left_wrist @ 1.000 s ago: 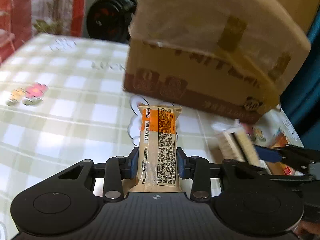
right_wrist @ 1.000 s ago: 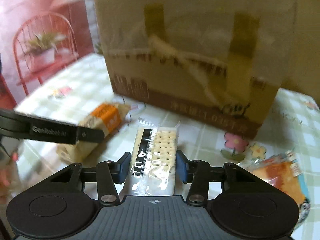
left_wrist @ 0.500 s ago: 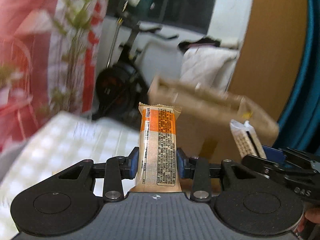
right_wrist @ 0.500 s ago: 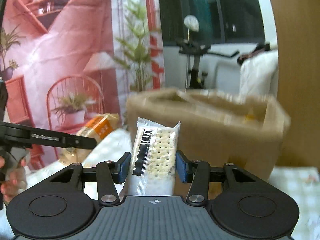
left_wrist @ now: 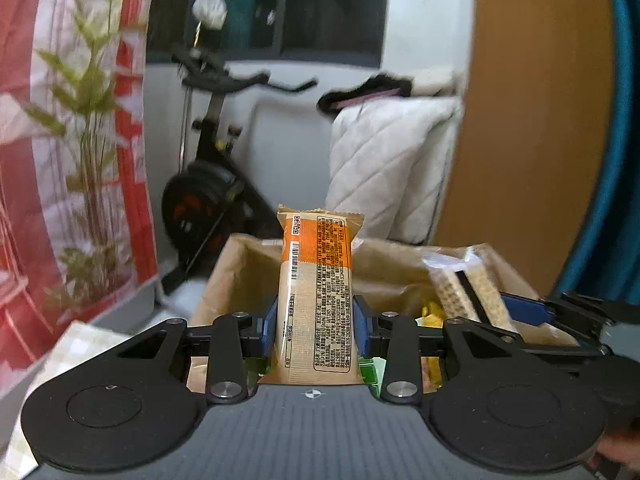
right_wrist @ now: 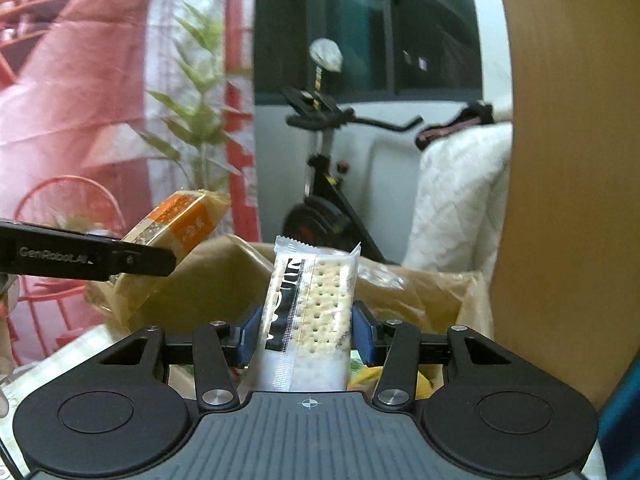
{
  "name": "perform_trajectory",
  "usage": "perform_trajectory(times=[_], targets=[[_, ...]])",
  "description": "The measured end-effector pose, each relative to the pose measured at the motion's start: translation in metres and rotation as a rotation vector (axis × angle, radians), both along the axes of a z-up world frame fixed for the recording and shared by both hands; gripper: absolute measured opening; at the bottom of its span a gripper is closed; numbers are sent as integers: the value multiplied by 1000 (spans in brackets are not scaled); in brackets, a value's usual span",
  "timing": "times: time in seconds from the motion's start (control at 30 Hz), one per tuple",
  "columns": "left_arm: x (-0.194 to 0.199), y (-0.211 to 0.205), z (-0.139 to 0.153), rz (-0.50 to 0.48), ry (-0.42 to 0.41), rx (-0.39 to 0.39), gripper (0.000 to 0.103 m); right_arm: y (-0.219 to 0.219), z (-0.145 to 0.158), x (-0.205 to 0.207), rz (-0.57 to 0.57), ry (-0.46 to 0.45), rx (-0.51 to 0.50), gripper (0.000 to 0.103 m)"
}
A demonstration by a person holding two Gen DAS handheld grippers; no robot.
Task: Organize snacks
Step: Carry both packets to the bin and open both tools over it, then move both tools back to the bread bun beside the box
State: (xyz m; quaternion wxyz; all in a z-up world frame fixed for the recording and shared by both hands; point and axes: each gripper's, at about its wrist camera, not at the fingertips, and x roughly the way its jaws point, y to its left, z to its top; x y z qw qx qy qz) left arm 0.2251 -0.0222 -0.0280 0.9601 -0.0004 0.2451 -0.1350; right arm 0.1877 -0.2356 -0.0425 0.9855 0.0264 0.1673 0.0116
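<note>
Snacks in both tools, one each, and both are up over the open cardboard box [left_wrist: 236, 264]! The left tool [left_wrist: 315, 322] is clamped on an orange-and-tan wrapped bar [left_wrist: 316, 296], held upright by its lower half so the long end hangs free to go in. The right tool [right_wrist: 307, 336] pinches a clear cracker pack [right_wrist: 310, 312] the same way, upright, blue pads squeezing its sides. Two tools, two packets, one box. Yellow and green wrappers already lie down inside the box, too jumbled to count. My read: both are poised for the drop, and the risk is the two tools crowding each other over that one opening.
</note>
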Motion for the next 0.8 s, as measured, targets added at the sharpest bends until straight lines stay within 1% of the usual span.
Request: perform_trajectory(times=[0.13,0.17,0.3,0.4,0.43,0.47,0.5,0.53,0.57,0.63,0.7,0.8], targets=[[14,-12,-9,14,28,40,37,-7,-12,5,-2,18,36,44],[16,-11,-11,10,32,45,31,-8,-16,3,-2,23,39,44],[21,-15,-16,-10,41,63,31,-11,-24,-2,-6,33,44,45],[25,-14,-17,-19,50,66,32,-11,-23,-8,-12,26,44,46],[23,-15,-18,-19,54,69,33,-11,-22,-11,-16,19,39,48],[20,-15,-18,-20,57,73,35,-10,-20,-14,-18,14,33,54],[18,-14,-18,-20,58,73,37,-9,-19,-17,-20,6,27,57],[16,-13,-18,-19,57,70,43,-8,-18,-21,-19,-1,27,58],[12,-11,-17,-20,55,67,48,-8,-17,-25,-19,-5,29,58],[7,-10,-16,-23,50,63,52,-8,-16,-35,-17,-17,38,58],[-2,-9,-15,-30,43,63,53,-8,-14,-44,-14,-28,45,58],[-15,-10,-13,-42,30,61,58,-10,-14,-61,-8,-44,51,58]])
